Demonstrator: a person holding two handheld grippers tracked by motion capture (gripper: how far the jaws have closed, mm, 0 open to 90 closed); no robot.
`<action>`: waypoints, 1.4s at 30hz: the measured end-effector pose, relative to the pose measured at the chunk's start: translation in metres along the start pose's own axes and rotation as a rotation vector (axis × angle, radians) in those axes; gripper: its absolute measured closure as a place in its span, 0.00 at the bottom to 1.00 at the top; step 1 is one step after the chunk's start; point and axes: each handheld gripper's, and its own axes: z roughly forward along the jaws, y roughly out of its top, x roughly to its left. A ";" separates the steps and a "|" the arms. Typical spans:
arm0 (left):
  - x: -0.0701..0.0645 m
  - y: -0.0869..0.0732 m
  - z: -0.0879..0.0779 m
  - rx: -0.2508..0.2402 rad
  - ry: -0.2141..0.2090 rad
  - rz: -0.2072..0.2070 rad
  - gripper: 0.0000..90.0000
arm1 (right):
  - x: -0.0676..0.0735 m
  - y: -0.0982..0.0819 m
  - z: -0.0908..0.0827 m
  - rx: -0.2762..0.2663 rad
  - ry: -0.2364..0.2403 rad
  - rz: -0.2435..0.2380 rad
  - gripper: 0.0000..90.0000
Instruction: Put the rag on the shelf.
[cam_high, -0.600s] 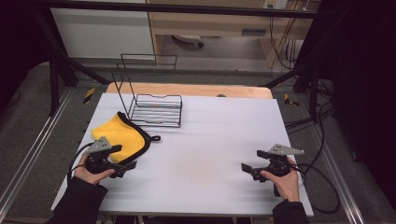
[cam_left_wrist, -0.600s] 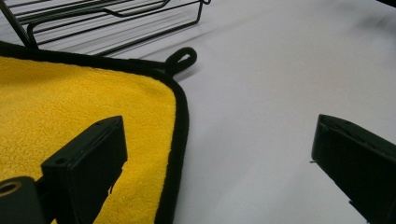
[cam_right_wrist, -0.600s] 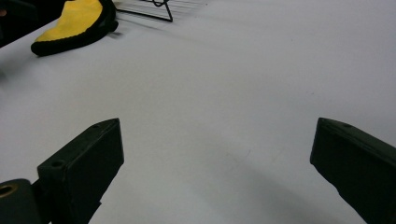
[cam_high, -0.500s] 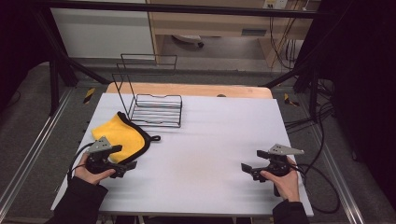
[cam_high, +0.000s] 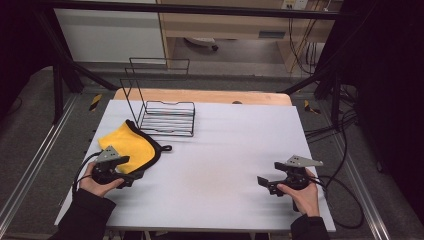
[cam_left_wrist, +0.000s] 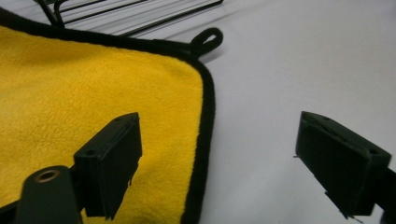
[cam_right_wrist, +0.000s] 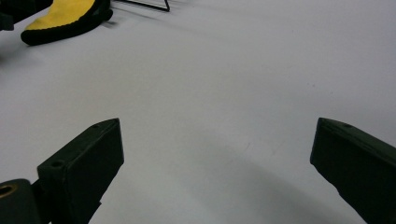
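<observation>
On the white table (cam_high: 220, 150), a yellow cloth (cam_high: 127, 146) lay beside a black wire rack (cam_high: 165, 117). The left gripper (cam_left_wrist: 219, 163), jaws spread, straddled the cloth's edge; the right gripper (cam_right_wrist: 215, 168) was released over bare surface. Grey floor (cam_high: 45, 150) surrounded the table.

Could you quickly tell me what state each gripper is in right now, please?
Left gripper: open, holding nothing, fingers straddling the yellow cloth's black edge.
Right gripper: open, empty, over the bare white table.
</observation>
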 end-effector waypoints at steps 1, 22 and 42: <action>0.001 -0.001 0.001 0.008 0.007 0.001 0.19 | 0.000 0.000 0.000 0.000 -0.001 -0.001 0.04; 0.004 -0.004 0.026 0.104 0.093 0.060 0.44 | -0.001 0.000 0.001 0.007 -0.014 -0.006 0.03; 0.002 0.002 0.030 0.159 0.185 0.105 0.75 | -0.001 0.000 0.001 -0.003 -0.015 -0.003 0.04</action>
